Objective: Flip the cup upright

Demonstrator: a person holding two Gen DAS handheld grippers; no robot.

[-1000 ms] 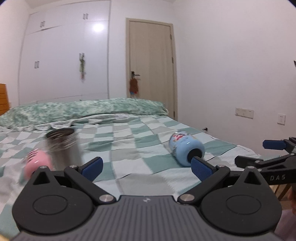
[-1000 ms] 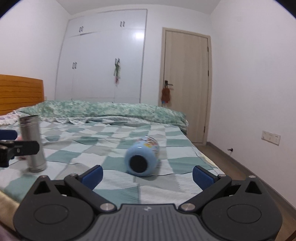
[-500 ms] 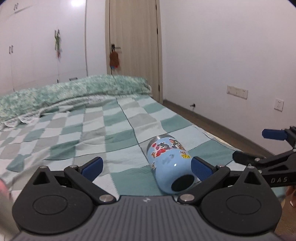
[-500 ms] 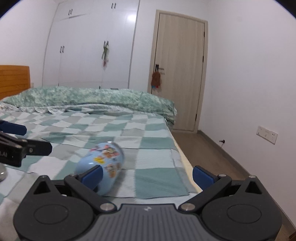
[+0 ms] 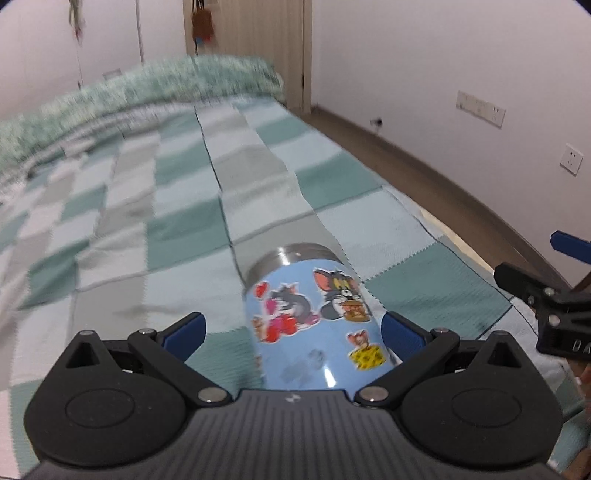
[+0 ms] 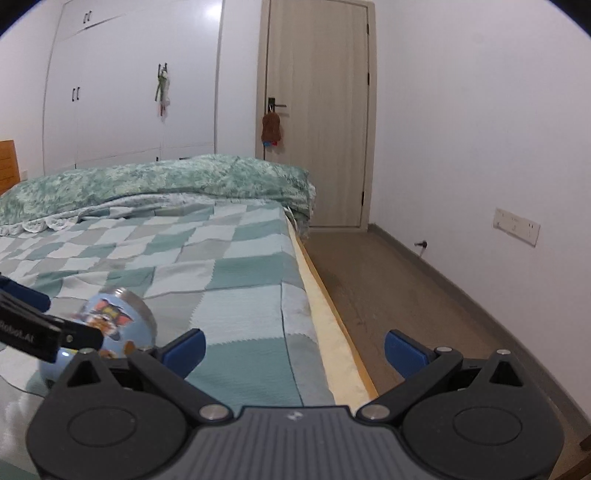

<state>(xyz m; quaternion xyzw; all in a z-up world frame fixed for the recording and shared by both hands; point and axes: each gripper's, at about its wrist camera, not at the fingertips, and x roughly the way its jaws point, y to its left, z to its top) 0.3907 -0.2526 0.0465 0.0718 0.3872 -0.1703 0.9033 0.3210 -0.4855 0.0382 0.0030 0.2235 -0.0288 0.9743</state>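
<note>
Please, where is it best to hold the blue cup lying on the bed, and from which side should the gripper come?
Probably the blue middle of the cup: it lies on its side on the bed, steel end pointing away. The open left gripper already straddles it, so close across the round body from the near end, avoiding the narrower steel band.

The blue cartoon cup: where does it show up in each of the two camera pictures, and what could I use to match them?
Left wrist view: the blue cartoon cup lies on its side at bottom centre, between the open jaws, steel end pointing away.
Right wrist view: the cup sits at lower left, partly behind the other tool.
Shared landmark: the brown toy hanging on the door handle.
</note>
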